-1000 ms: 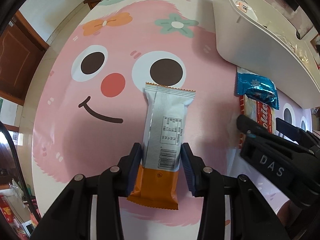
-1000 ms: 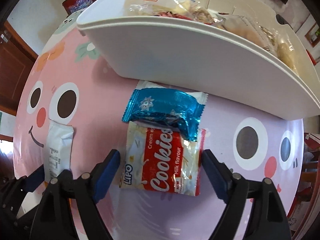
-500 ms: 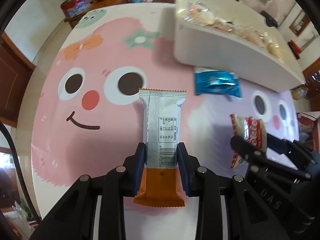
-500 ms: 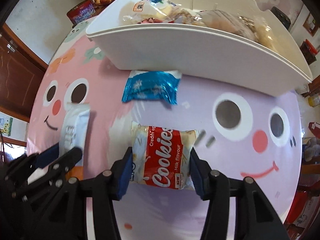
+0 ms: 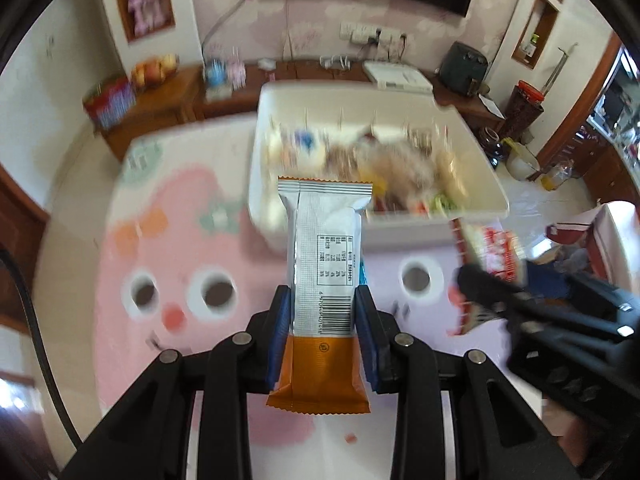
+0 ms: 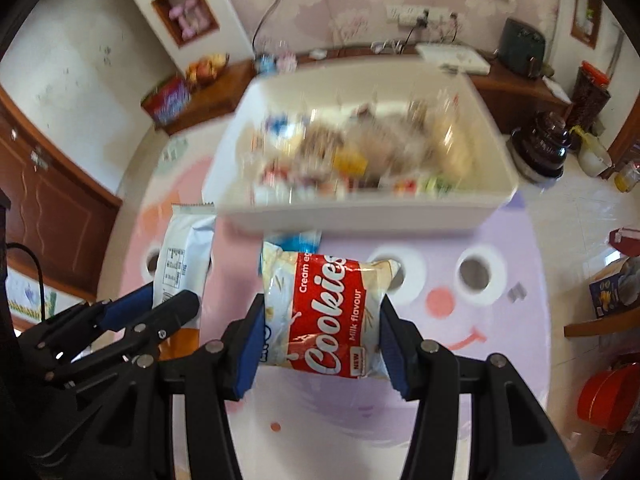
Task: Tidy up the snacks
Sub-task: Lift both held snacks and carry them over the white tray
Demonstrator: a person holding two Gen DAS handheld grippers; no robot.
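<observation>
Left wrist view shows your left claw (image 5: 322, 322) clamping the silver-and-orange snack bar (image 5: 323, 280); only the right wrist view shows your right claw (image 6: 320, 340) gripping the red-and-white cookie packet (image 6: 326, 312). Both hang above the pink worktop (image 6: 520, 280), near the white plastic bin's (image 6: 360, 212) front wall.

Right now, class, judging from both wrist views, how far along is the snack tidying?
Done: many snacks already lie in the white bin. In hand: the left tongs grip a white-and-orange wafer bar, the right tongs a Cookies pack, both clear of the table. Left: dropping both in, then the blue packet lying by the bin.
</observation>
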